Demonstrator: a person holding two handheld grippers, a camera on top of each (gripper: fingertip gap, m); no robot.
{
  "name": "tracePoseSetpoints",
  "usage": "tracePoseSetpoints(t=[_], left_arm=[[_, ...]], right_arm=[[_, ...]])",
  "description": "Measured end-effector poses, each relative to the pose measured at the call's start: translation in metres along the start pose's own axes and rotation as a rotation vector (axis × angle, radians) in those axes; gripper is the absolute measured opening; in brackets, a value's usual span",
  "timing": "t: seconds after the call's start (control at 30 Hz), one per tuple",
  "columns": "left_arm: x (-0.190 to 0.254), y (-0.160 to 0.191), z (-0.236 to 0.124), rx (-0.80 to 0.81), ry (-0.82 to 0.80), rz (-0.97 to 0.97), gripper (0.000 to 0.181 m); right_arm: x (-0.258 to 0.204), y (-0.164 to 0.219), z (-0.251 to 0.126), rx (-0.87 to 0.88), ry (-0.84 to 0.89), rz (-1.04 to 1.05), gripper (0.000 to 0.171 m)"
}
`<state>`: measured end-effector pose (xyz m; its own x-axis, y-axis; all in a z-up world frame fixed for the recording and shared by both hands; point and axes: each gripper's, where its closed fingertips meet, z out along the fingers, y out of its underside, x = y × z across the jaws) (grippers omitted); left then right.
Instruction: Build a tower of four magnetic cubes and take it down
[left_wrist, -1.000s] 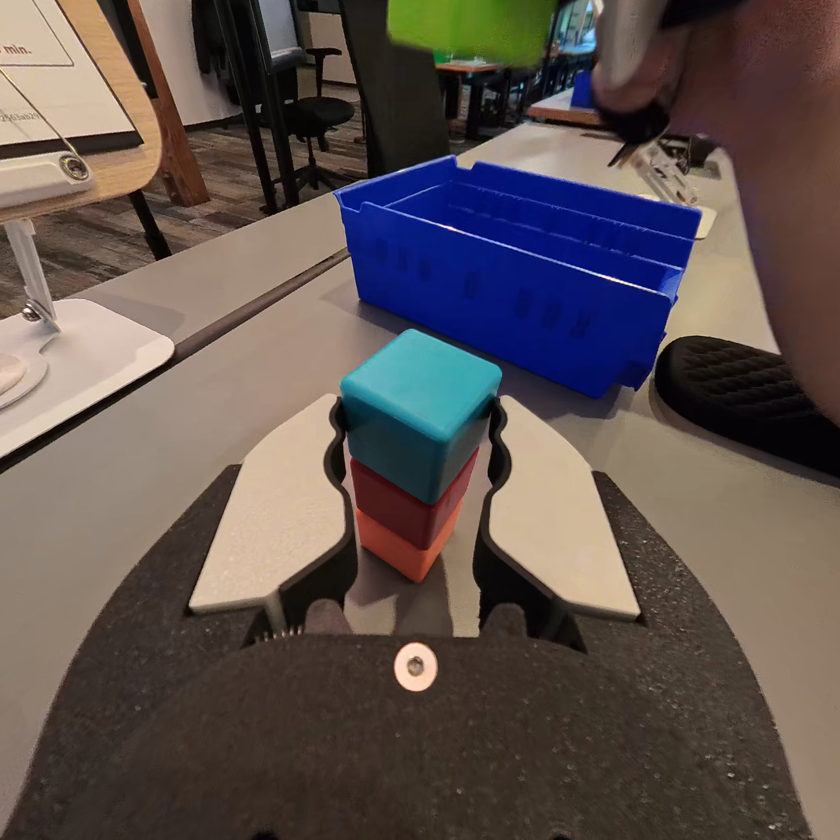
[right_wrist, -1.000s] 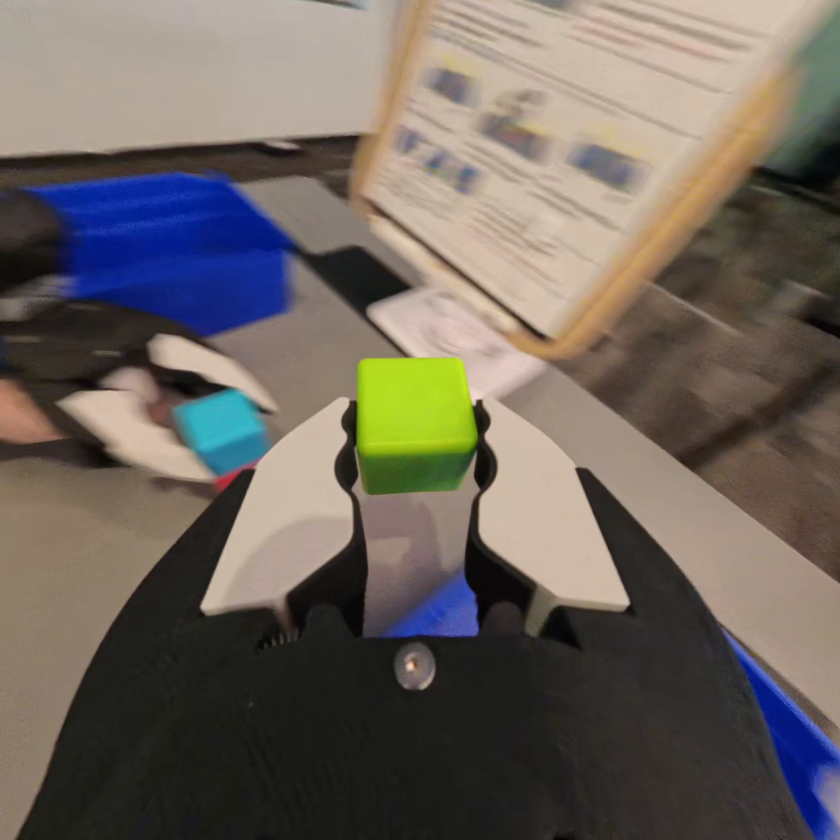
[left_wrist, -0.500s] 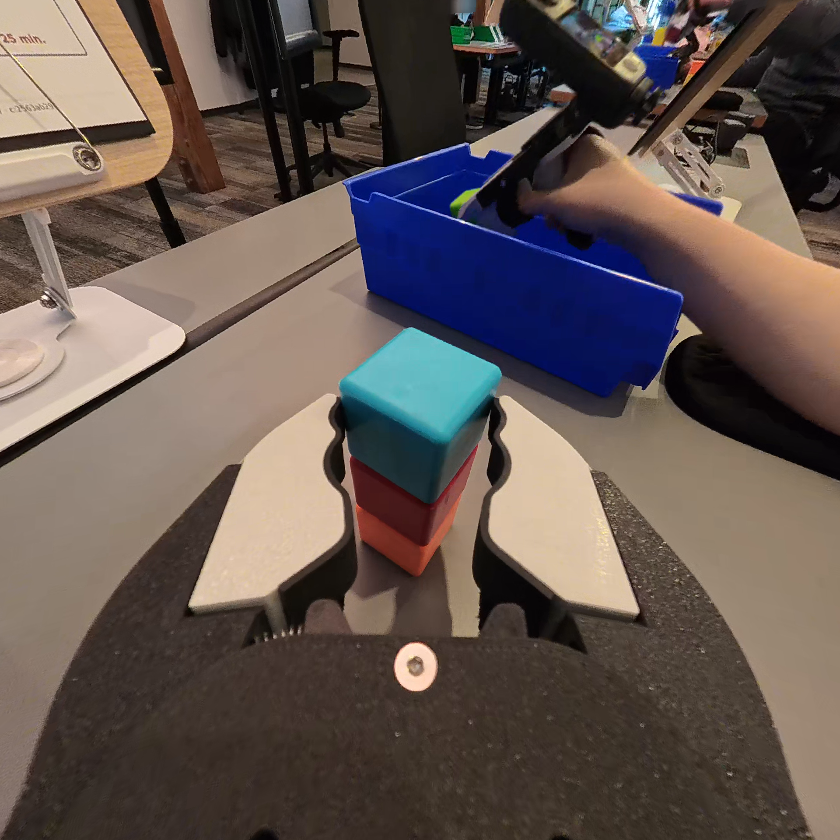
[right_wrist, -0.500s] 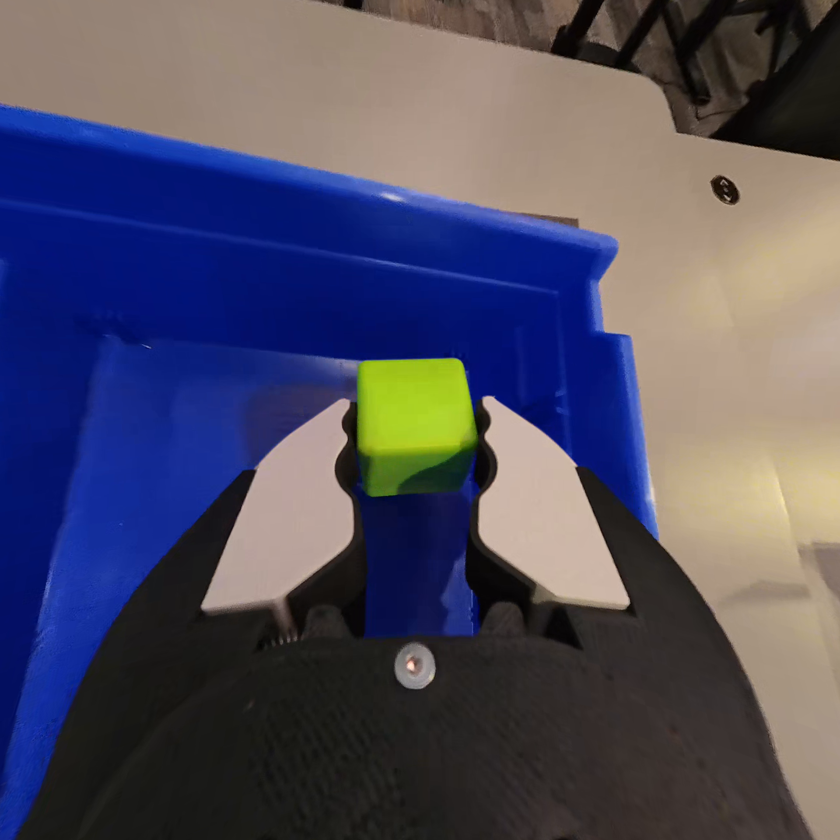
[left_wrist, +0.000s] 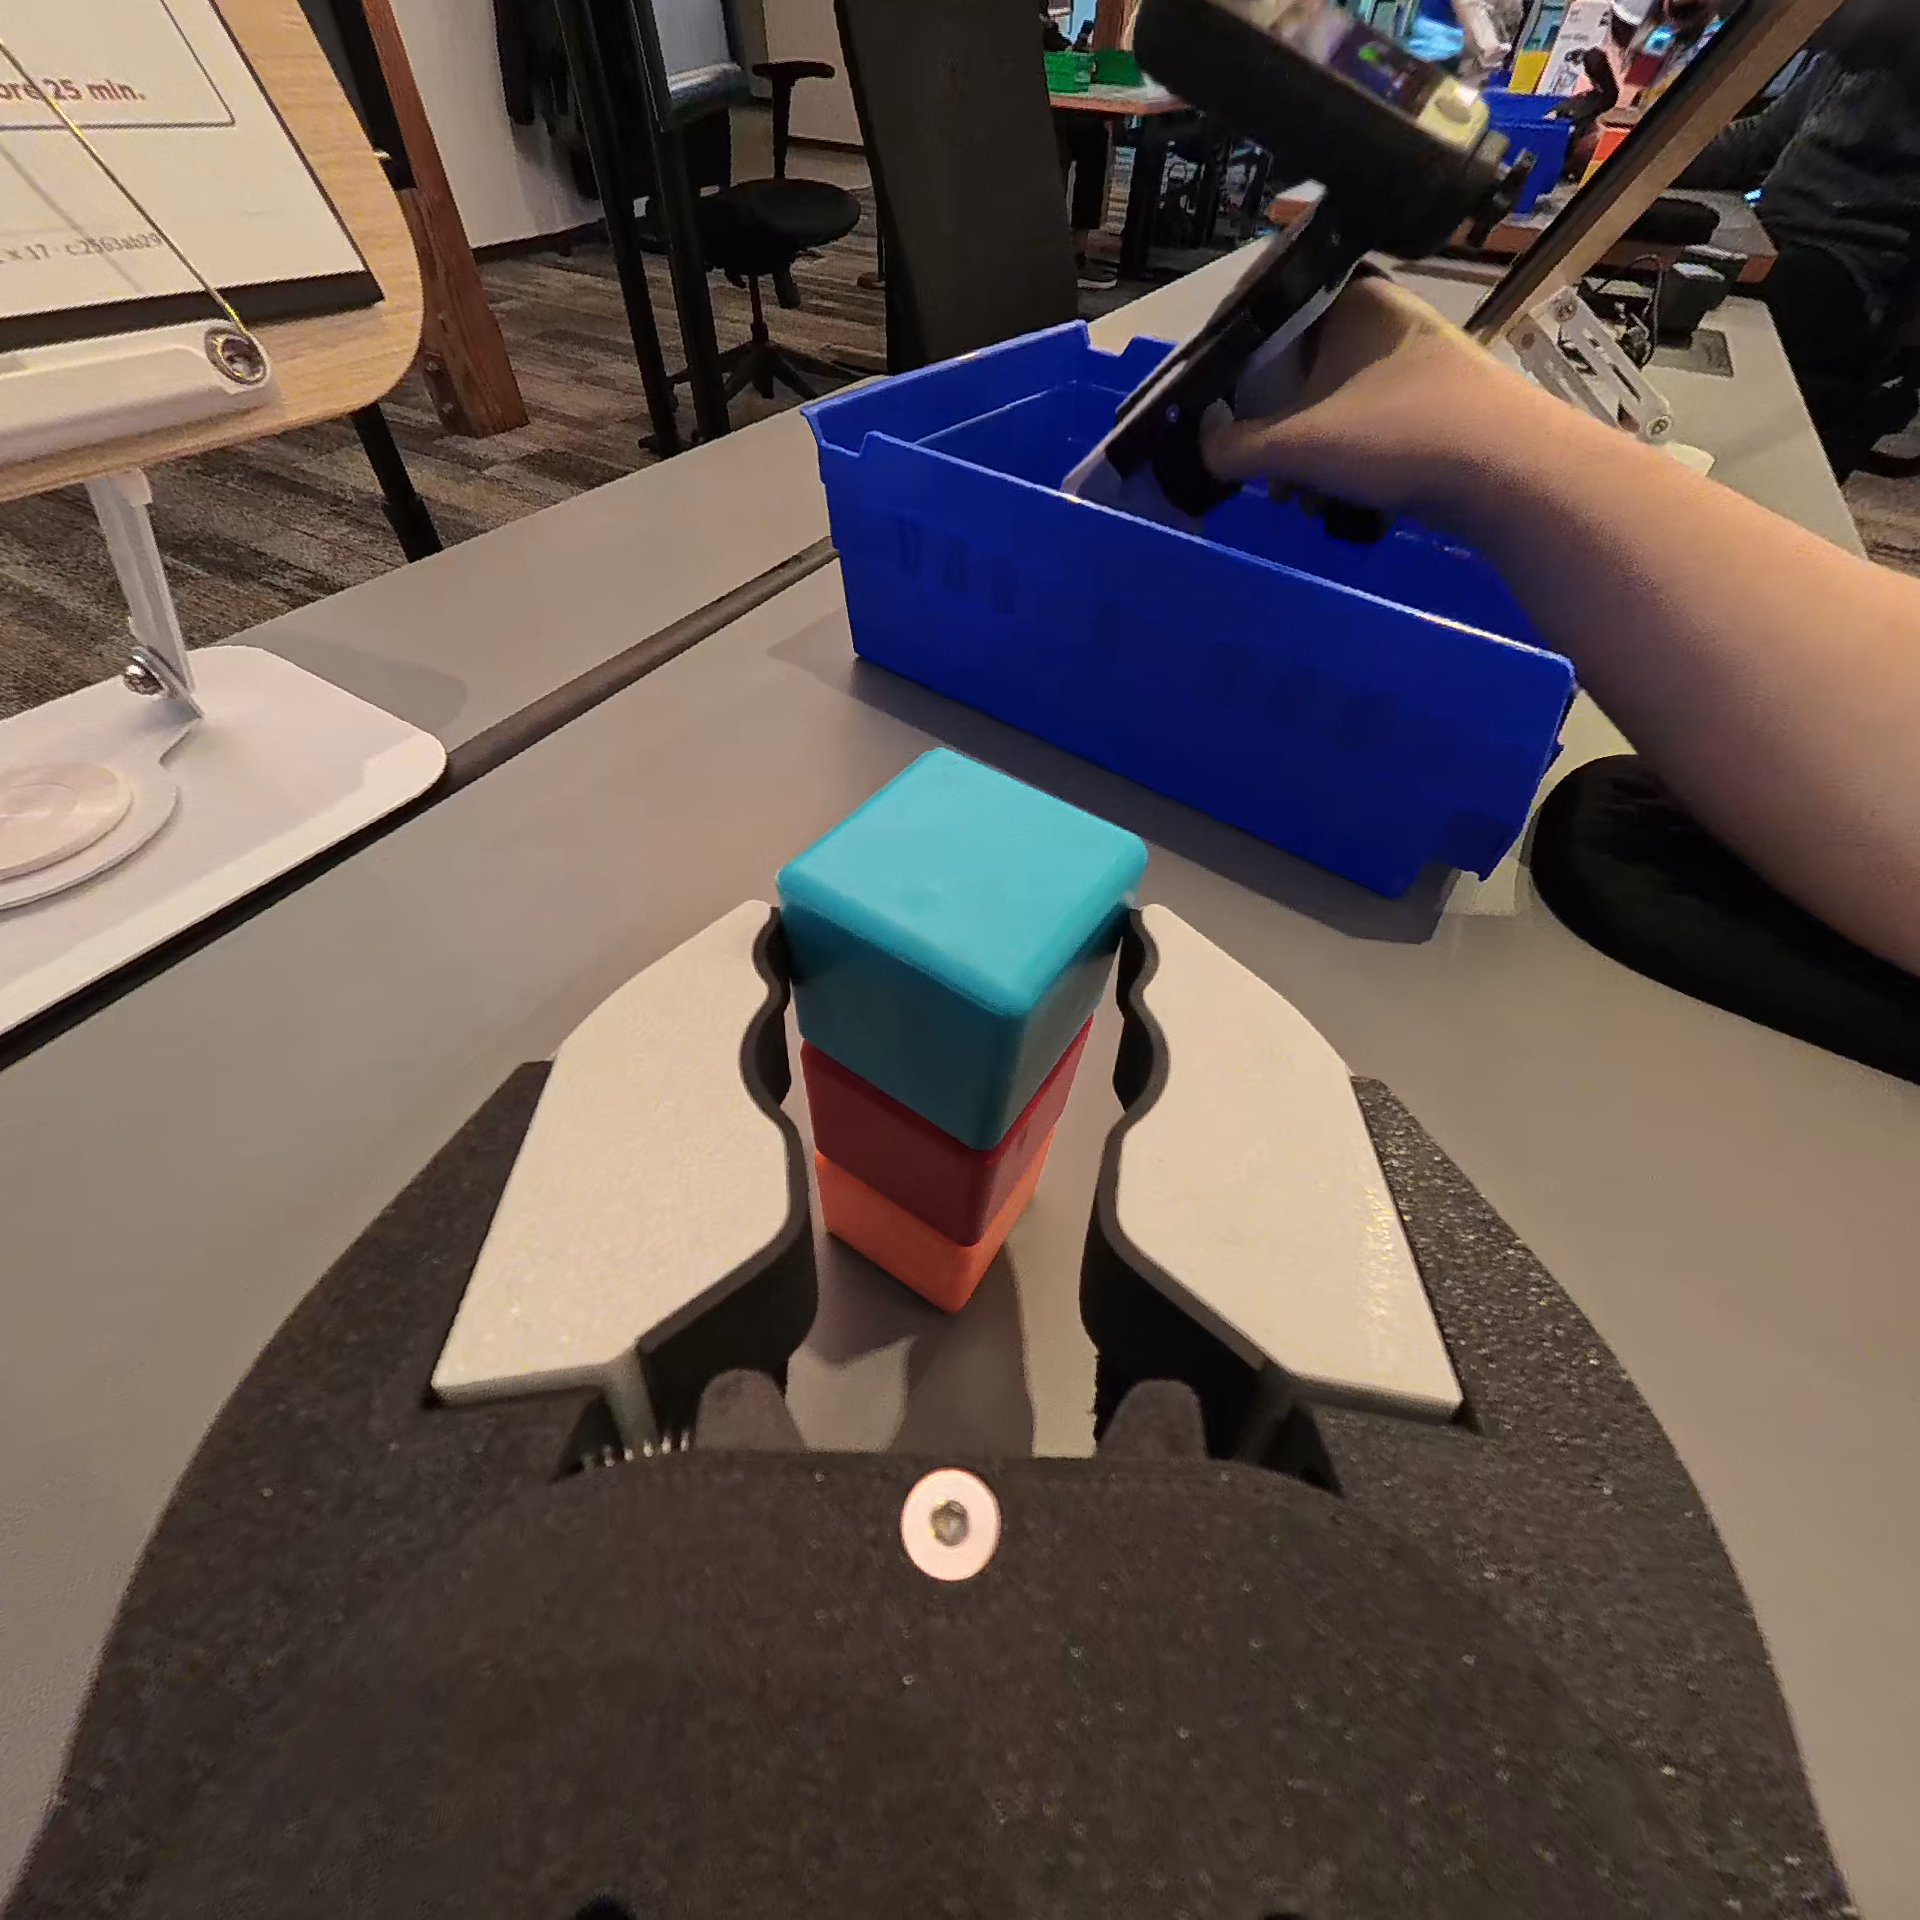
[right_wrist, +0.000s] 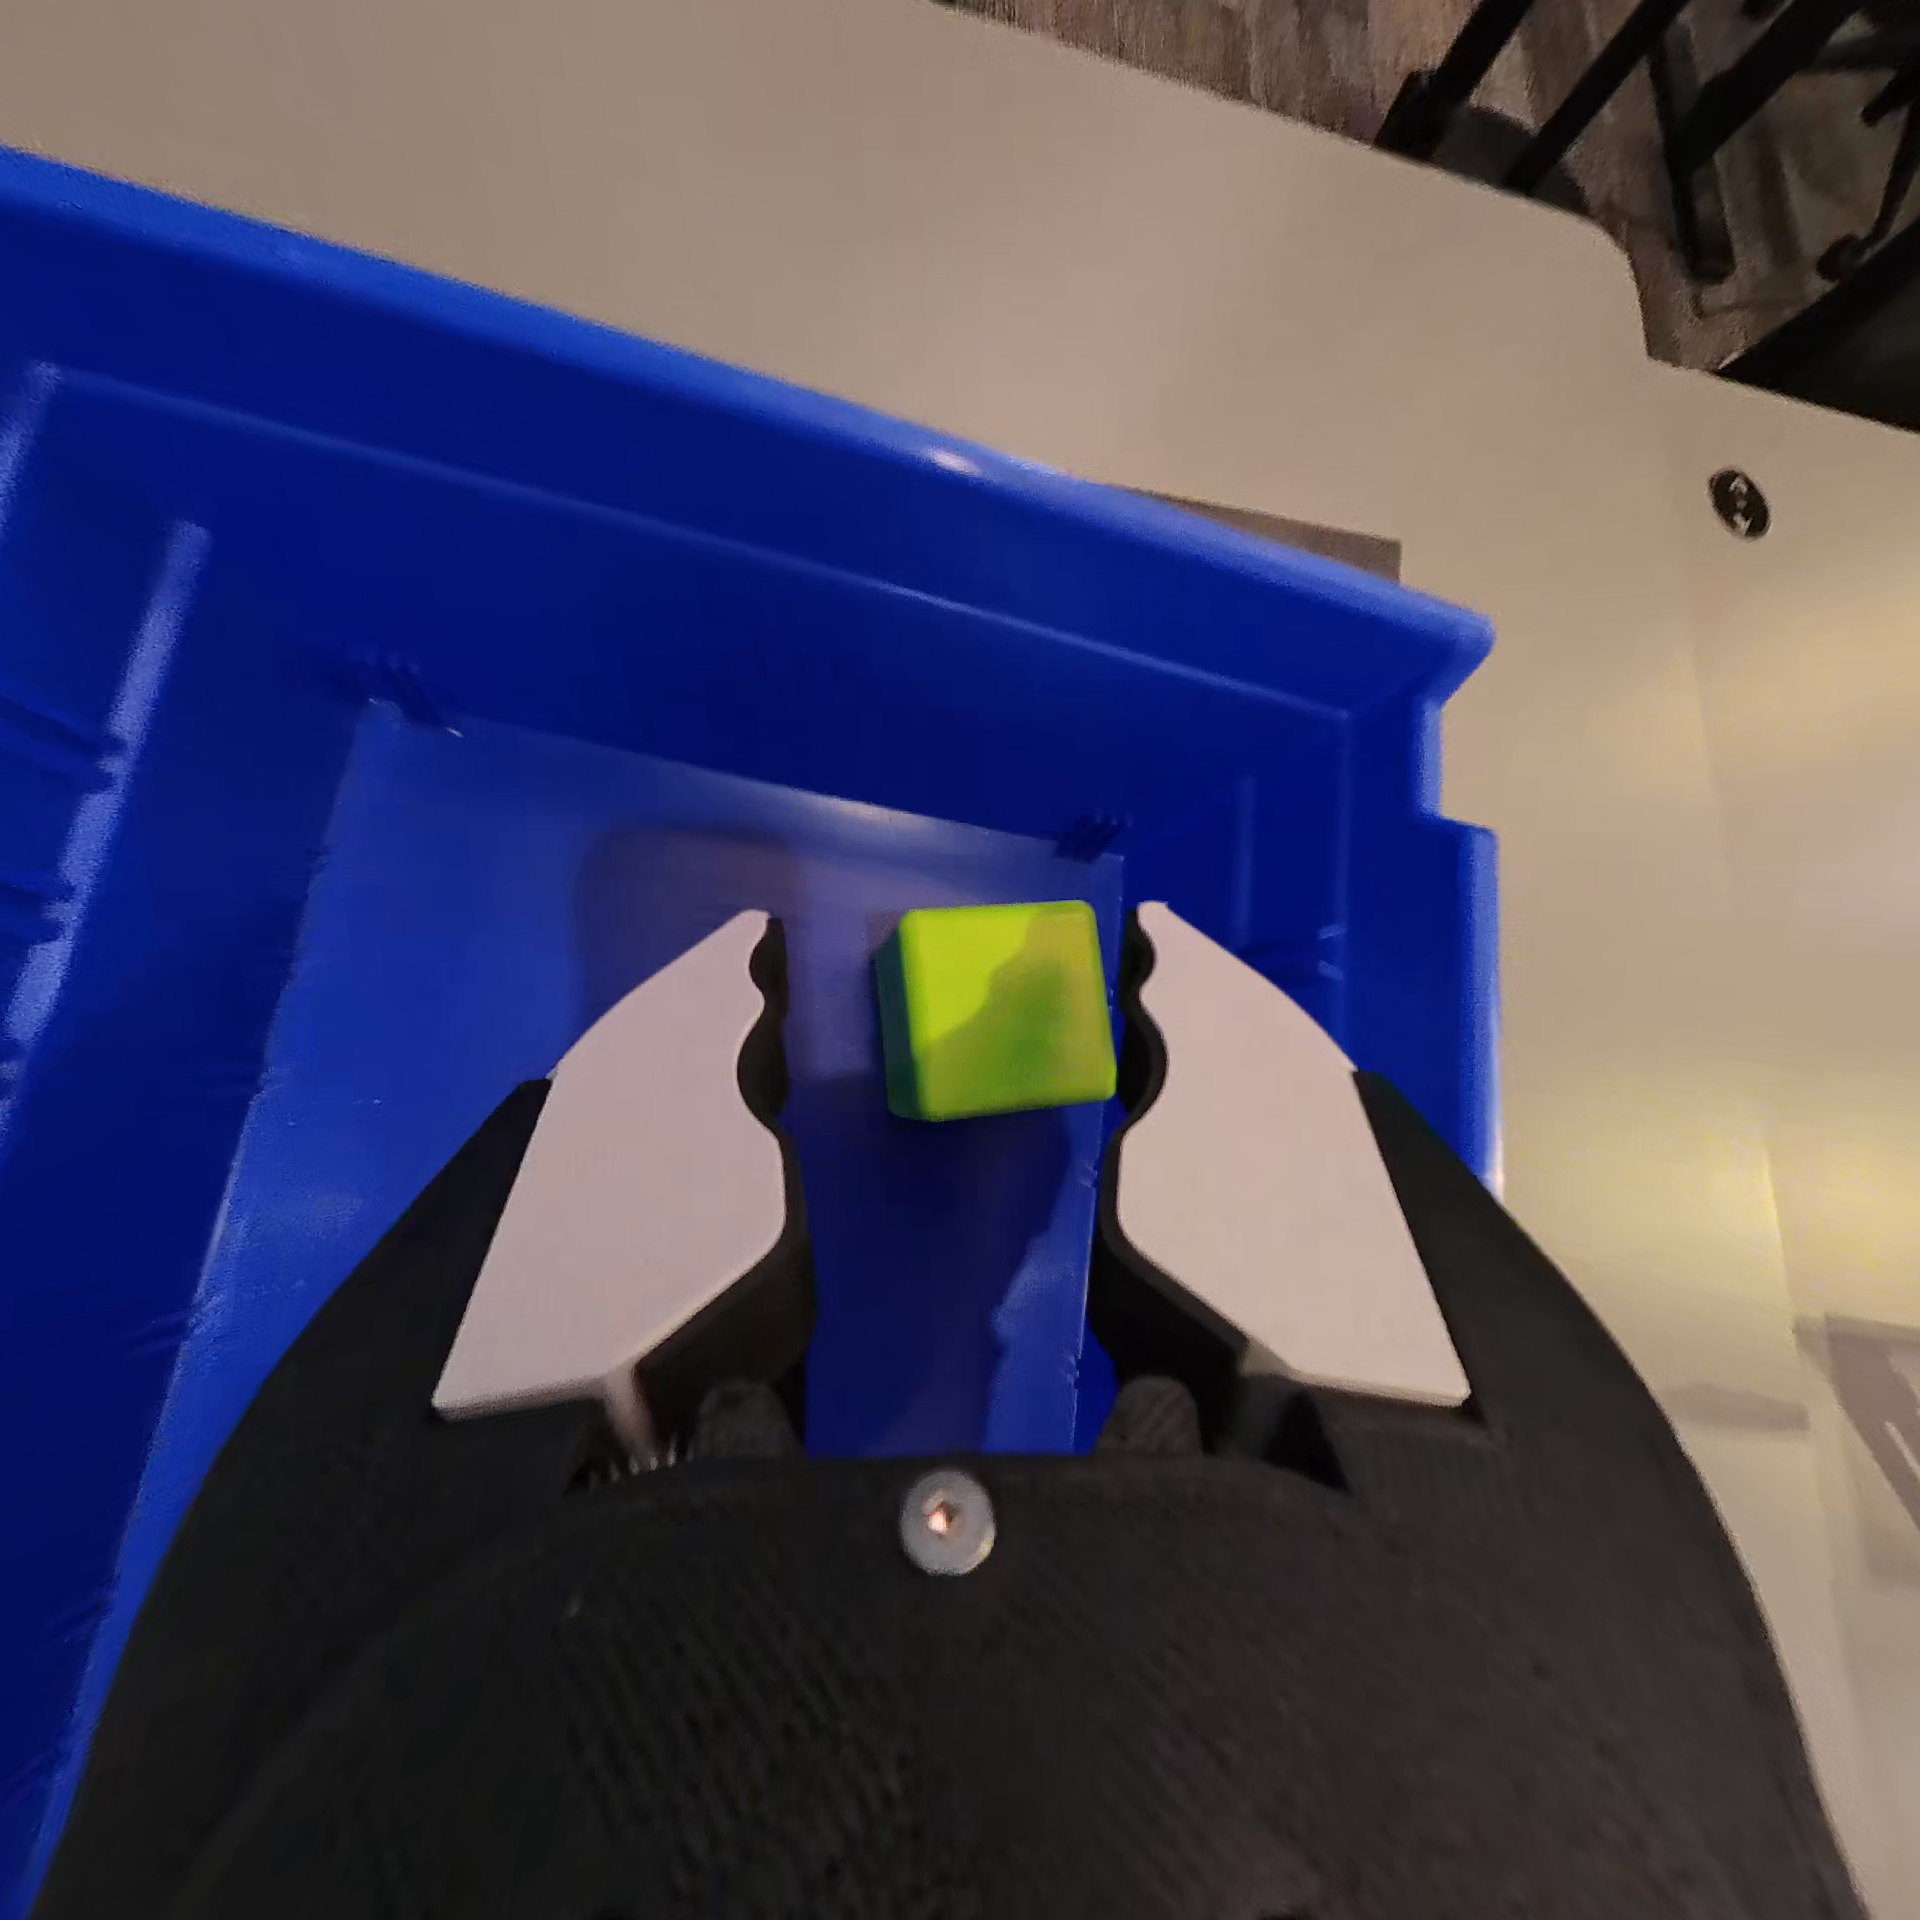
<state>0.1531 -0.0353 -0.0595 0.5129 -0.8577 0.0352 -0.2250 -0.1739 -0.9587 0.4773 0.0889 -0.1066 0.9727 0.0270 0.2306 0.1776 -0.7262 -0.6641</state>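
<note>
In the left wrist view a stack of three cubes stands on the grey table: a teal cube (left_wrist: 935, 883) on a dark red cube (left_wrist: 904, 1153) on an orange cube (left_wrist: 904, 1247). My left gripper (left_wrist: 951, 935) is shut on the teal cube, with both pads against its sides. My right gripper (right_wrist: 956, 914) is open inside the blue bin (right_wrist: 623, 582). A lime green cube (right_wrist: 997, 1008) lies loose on the bin floor between the fingers, nearer the right pad and well clear of the left one. The right gripper also shows in the left wrist view (left_wrist: 1143, 468), dipping into the bin (left_wrist: 1143, 644).
A board on a stand with a white base (left_wrist: 208, 748) stands at the left. A black pad (left_wrist: 1714, 935) lies at the right under the person's arm (left_wrist: 1662, 644). A seam runs across the table behind the stack. Office chairs and desks stand beyond the table. It is some 30 cm from my left tips to the white base (left_wrist: 208, 748).
My right gripper carried the green cube into the blue bin, then opened and let it go onto the bin floor. My left gripper and the three-cube stack have not moved.
</note>
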Motion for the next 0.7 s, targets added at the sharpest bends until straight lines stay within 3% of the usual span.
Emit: tracePoseSetpoints(t=[0.2, 0.4, 0.7], left_arm=[[0.0, 0.0, -0.002, 0.018, 0.01, -0.007, 0.061], [0.002, 0.011, -0.009, -0.006, 0.022, -0.07, 0.079], [0.001, 0.05, 0.004, -0.182, -0.066, 0.006, 0.086]], right_arm=[[-0.011, -0.024, -0.022, 0.093, -0.023, -0.039, 0.063], [-0.024, -0.042, -0.043, 0.157, -0.054, -0.089, 0.063], [-0.054, -0.073, -0.089, 0.274, -0.078, -0.204, 0.063]])
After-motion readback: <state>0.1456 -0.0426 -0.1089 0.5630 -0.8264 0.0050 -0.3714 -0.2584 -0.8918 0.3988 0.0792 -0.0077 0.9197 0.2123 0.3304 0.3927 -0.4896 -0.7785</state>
